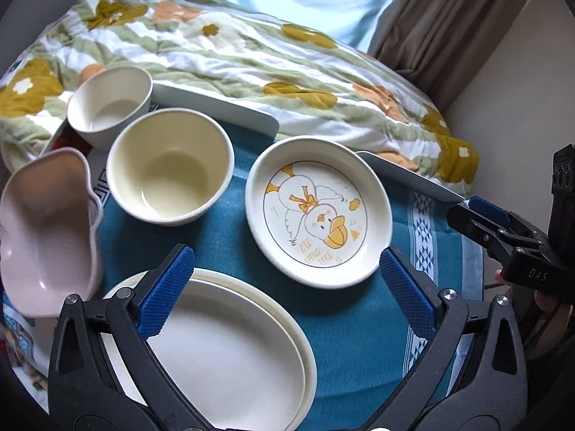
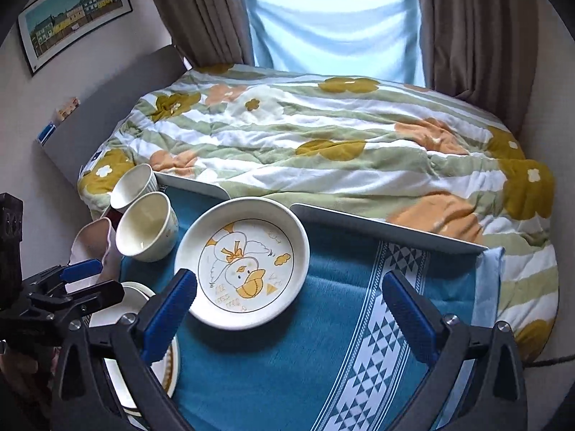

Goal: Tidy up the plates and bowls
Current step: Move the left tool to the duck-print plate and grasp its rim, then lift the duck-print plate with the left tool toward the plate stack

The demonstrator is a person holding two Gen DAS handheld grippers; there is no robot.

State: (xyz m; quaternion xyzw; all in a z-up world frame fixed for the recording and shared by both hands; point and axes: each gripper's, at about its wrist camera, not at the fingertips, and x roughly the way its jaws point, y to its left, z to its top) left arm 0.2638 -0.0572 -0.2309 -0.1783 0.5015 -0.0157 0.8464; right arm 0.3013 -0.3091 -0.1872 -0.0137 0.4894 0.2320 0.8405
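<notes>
A white duck-print plate lies on the teal cloth. Two plain white plates are stacked at the near left. Behind them stand a cream bowl, a smaller white bowl and a wavy pink bowl. My left gripper is open above the plate stack, holding nothing. My right gripper is open over the cloth just right of the duck plate, nothing between its fingers.
The cloth covers a small table with white raised edges, set against a bed with a flowered quilt. Curtains hang behind. The right gripper's body stands at the table's right edge.
</notes>
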